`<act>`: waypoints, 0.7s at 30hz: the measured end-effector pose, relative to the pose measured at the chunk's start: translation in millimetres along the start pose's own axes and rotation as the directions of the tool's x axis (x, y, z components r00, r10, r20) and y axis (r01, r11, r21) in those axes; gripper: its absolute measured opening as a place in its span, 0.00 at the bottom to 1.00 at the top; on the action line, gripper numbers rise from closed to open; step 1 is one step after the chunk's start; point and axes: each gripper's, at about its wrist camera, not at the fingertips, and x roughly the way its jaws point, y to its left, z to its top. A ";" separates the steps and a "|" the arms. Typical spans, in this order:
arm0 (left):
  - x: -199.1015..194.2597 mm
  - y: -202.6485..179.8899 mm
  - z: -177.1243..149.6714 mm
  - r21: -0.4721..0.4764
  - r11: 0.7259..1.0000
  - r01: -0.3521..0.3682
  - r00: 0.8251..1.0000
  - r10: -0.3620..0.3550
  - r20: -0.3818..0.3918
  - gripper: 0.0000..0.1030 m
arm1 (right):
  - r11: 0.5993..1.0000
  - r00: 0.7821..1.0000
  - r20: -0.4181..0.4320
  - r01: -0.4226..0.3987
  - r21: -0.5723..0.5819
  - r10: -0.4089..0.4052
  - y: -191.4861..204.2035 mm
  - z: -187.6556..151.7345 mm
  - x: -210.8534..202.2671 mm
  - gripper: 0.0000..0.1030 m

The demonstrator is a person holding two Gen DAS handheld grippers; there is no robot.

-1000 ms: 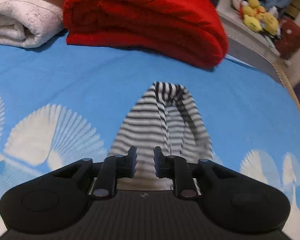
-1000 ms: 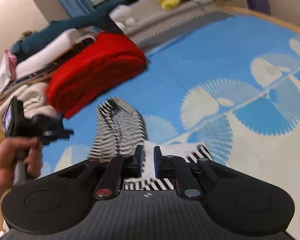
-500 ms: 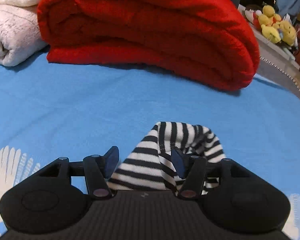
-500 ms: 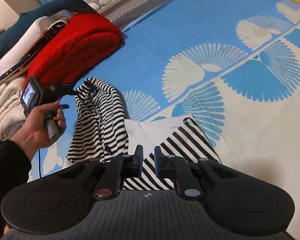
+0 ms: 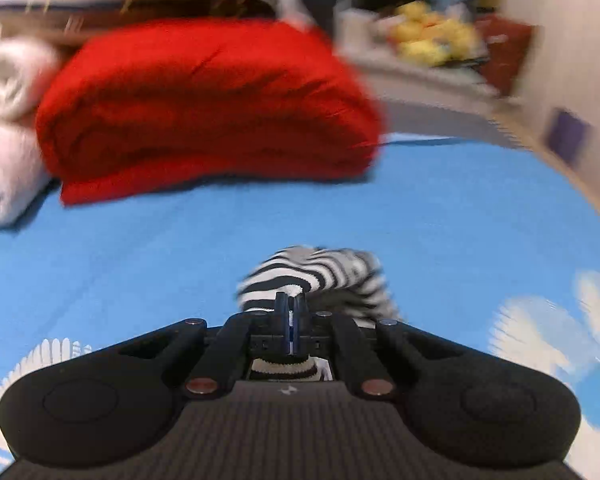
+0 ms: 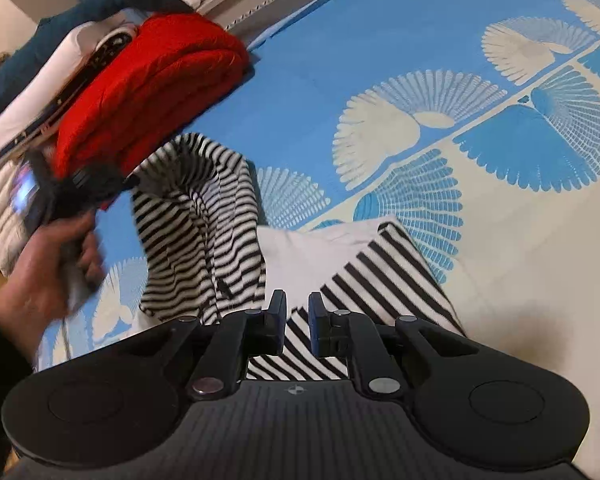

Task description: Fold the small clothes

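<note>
Left tool point(image 5: 291, 312) just clamped onto striped hood point(image 5: 316, 276); right tool point(image 6: 297, 312) ajar, holding nothing visible.

A striped knit garment point(image 6: 204, 216), a fuzzy red blanket point(image 5: 204, 100), and a smooth printed bedsheet point(image 6: 320, 60) are seen; matt black plastic forms both grippers.

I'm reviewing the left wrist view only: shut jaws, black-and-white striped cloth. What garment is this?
Observer: A hooded top: fine-striped hood, white middle, wide-striped panel, on the blue fan-patterned bedspread.
Operator: Where is the right gripper?
Observer: The right gripper is over the wide-striped panel, with a narrow gap between its jaws.
Operator: Which part does the left one have?
Observer: The left gripper, its jaws just closed on cloth, has the hood's edge, beside the folded red blanket.
</note>
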 end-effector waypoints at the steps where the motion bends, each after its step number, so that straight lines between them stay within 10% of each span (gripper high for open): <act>1: -26.2 -6.5 -10.0 0.026 0.999 0.033 0.999 -0.034 0.019 0.01 | 1.000 1.000 0.009 -0.004 0.009 0.004 -1.2 2.8 -3.1 0.13; 8: -213.3 -35.4 -139.4 0.134 0.951 0.280 0.958 -0.286 0.031 0.01 | 0.999 0.998 0.061 -0.021 0.045 0.019 -7.5 5.9 -29.9 0.13; 14: -281.5 -44.3 -264.1 0.215 0.867 0.449 0.877 -0.383 -0.290 0.07 | 0.998 0.996 0.081 -0.046 0.035 0.043 -7.3 -2.2 -51.0 0.13; 17: -285.3 -26.6 -275.8 0.189 0.902 0.389 0.899 -0.327 -0.291 0.17 | 0.998 0.996 0.065 -0.057 0.031 0.055 -8.4 -6.5 -54.2 0.13; 21: -267.8 28.1 -262.9 -0.128 0.954 0.272 0.937 -0.293 -0.191 0.19 | 0.997 0.997 0.024 -0.076 -0.002 0.076 -3.8 -10.8 -49.5 0.13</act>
